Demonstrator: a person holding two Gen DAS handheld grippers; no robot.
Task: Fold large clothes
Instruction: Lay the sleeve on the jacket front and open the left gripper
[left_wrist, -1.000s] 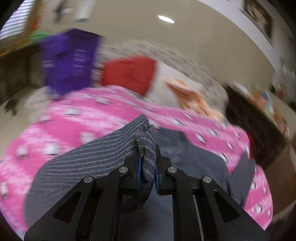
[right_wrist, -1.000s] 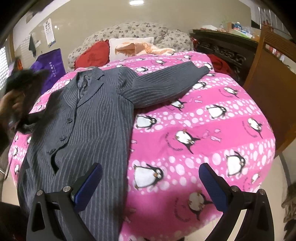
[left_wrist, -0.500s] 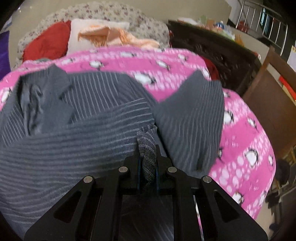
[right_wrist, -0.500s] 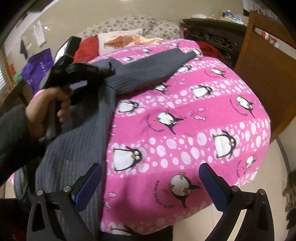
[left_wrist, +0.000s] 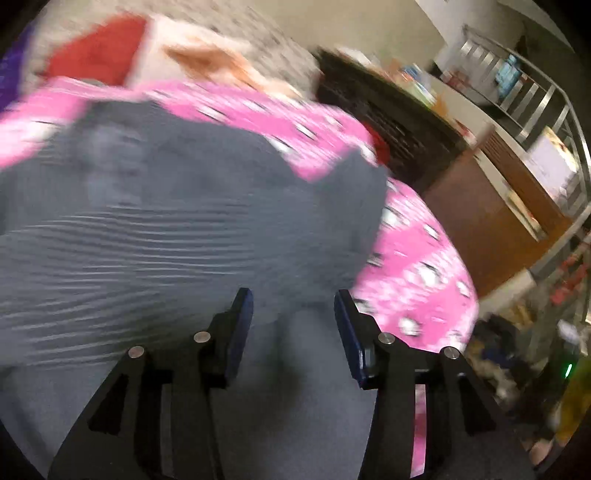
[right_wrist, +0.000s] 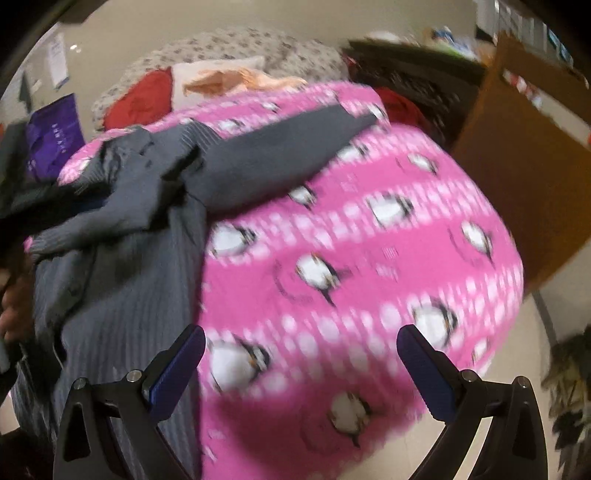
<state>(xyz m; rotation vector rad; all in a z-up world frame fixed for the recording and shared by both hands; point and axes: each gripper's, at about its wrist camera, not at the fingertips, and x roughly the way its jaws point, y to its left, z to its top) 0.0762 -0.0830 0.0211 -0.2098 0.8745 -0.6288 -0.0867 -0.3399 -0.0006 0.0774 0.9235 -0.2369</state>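
Folding of the grey pinstriped jacket (right_wrist: 122, 280), spread at the left of the frame on the pink penguin bedspread (right_wrist: 369, 240), is under way. The left hand-held gripper (left_wrist: 293, 321) is opening just above the cloth, nothing pinched. The right hand-held gripper (right_wrist: 301, 363) is held wide, empty. Next, the outstretched sleeve (right_wrist: 280, 144) probably wants grasping.

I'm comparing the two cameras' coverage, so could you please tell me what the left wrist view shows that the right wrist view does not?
Only the left wrist view shows the metal railing and the left gripper, jaws opening, nothing pinched between them. Only the right wrist view shows the purple bag, the outstretched sleeve and the open right gripper. Both show the grey striped jacket, pink penguin blanket and red cushion.
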